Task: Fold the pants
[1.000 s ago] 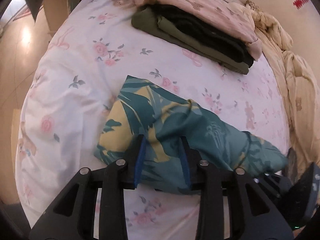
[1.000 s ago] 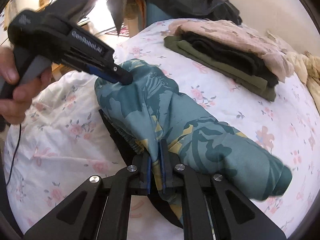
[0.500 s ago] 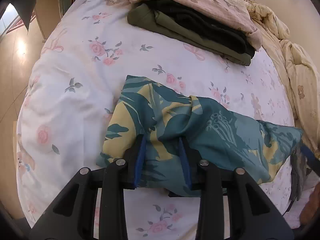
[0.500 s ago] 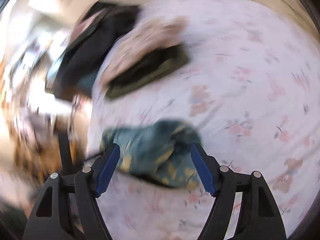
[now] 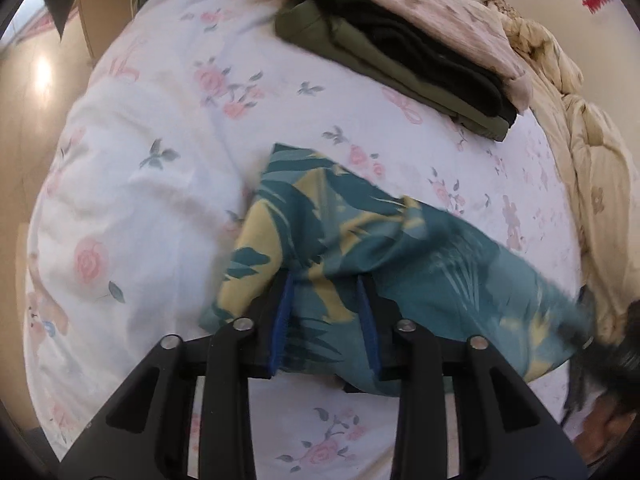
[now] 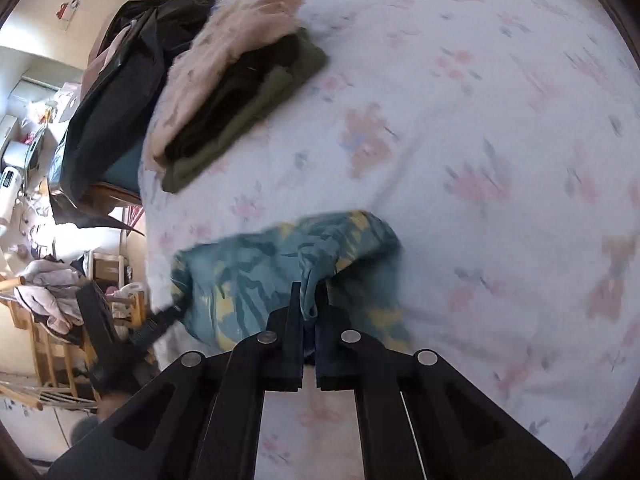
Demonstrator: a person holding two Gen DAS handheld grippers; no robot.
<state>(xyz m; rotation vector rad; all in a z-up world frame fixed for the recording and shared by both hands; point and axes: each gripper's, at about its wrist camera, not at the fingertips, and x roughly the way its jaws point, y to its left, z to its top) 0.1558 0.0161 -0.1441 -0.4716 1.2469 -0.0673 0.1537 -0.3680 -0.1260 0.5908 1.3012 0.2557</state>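
Teal pants with a yellow leaf print (image 5: 400, 240) lie bunched on the flowered bed sheet (image 5: 160, 200). My left gripper (image 5: 326, 284) has a fold at their near left end between its blue pads, and its jaws are closing on that cloth. In the right wrist view the pants (image 6: 248, 276) form a crumpled heap. My right gripper (image 6: 310, 292) is shut on a pinch of fabric at their near edge. The left gripper (image 6: 160, 320) shows there as a dark blurred shape at the heap's left side.
A folded stack of olive, black and pink clothes (image 5: 400, 52) sits farther back on the bed. A beige quilt (image 5: 592, 160) runs along the right edge. Past the bed's left side are dark clothes on a chair (image 6: 112, 92) and a wooden rack (image 6: 40, 320).
My right gripper let go of the pants, opened wide, rolled over and shut again on another edge. The pants spread out flatter. The left gripper stayed in place.
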